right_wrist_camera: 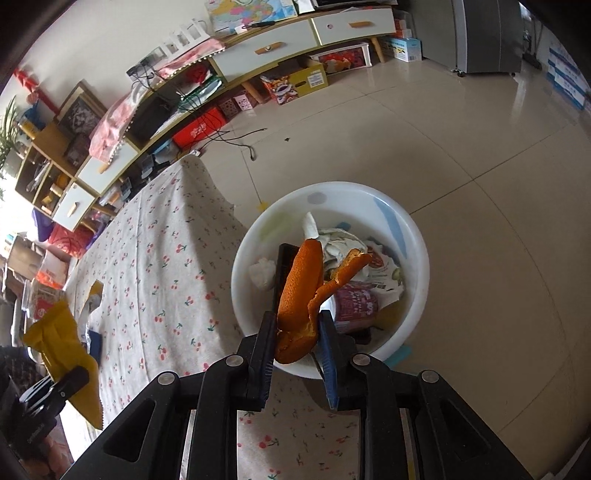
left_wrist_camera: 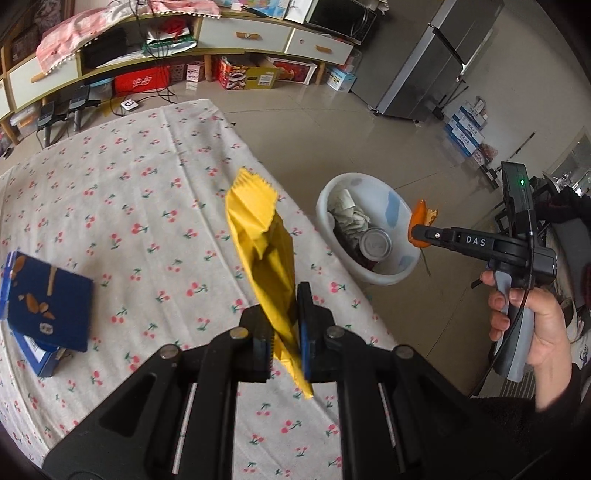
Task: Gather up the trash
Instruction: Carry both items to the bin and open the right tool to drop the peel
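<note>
Both my grippers carry trash toward the bin.

My right gripper (right_wrist_camera: pixel 297 332) clenches orange peel (right_wrist_camera: pixel 299 291) above the white basin (right_wrist_camera: pixel 417 280), poised to drop; my left gripper (left_wrist_camera: pixel 284 332) pinches a yellow wrapper (left_wrist_camera: pixel 262 240) over the table (left_wrist_camera: pixel 147 184).

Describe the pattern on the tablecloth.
Small red cherries with green stems on the pale tablecloth; clearest in the left wrist view.

We see the table (left_wrist_camera: pixel 122 206) with the box (left_wrist_camera: pixel 44 302) lying on it at its left, the basin (right_wrist_camera: pixel 413 236) on the floor just beside the table's right edge with a can (left_wrist_camera: pixel 376 244) and crumpled papers (left_wrist_camera: pixel 351 218) in it, and the cabinet (left_wrist_camera: pixel 236 33) behind both.
</note>
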Action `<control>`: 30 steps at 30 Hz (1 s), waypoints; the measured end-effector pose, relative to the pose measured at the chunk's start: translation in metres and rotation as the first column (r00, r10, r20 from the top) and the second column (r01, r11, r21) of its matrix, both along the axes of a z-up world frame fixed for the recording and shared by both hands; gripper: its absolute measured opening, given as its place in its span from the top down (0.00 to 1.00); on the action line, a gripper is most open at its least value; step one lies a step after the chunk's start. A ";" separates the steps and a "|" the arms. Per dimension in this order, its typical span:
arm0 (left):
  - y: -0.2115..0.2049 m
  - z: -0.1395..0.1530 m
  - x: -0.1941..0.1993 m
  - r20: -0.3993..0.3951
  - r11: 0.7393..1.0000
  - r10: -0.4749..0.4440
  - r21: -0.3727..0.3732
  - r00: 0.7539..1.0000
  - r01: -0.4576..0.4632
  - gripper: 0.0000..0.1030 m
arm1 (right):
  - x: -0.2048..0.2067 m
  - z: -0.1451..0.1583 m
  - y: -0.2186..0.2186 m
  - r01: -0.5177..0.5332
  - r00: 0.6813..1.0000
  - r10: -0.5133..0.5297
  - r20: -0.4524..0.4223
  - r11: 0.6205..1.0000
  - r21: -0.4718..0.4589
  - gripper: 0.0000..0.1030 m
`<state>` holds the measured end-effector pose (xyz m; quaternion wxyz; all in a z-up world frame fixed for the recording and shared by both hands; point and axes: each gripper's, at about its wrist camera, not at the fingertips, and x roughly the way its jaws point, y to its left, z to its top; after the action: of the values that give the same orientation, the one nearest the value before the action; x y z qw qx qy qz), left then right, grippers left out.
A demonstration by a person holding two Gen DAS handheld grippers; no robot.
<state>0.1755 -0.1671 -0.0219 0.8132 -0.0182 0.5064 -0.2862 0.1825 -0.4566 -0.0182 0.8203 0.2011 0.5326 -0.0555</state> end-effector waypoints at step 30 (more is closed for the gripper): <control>-0.159 -0.030 0.043 -0.023 0.966 -0.255 0.031 0.967 0.255 0.88 | -0.049 0.016 -0.086 0.198 0.978 -0.200 0.059 0.979 0.045 0.40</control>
<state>0.2189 -0.3260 -0.0515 0.7649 0.0580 0.5171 -0.3796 0.1334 -0.5424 -0.0020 0.8228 0.2710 0.4847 -0.1206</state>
